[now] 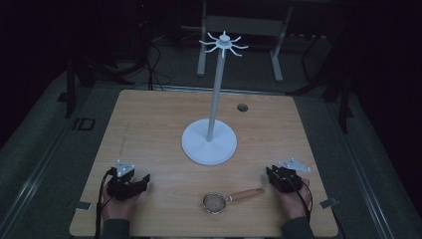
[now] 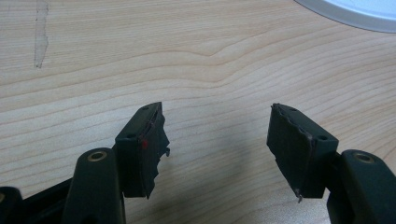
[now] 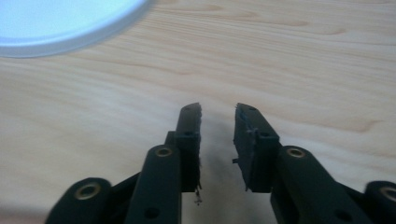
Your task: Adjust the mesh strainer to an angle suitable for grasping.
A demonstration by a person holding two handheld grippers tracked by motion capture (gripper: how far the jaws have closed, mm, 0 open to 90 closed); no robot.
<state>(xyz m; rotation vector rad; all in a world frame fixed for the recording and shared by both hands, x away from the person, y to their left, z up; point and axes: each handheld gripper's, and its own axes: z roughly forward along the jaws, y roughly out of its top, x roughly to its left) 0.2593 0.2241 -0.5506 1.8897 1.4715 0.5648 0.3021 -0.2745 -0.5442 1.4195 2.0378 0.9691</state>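
Strainer [image 1: 215, 202] lies w/ handle toward right gripper [image 1: 275, 175], fingers narrow; left gripper [image 1: 143, 180] fingers wide

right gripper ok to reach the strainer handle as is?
Probably yes. The right gripper sits just right of the strainer's wooden handle, bare table between them; its jaws stand slightly apart and hold nothing.

Dim high view, bright claw views
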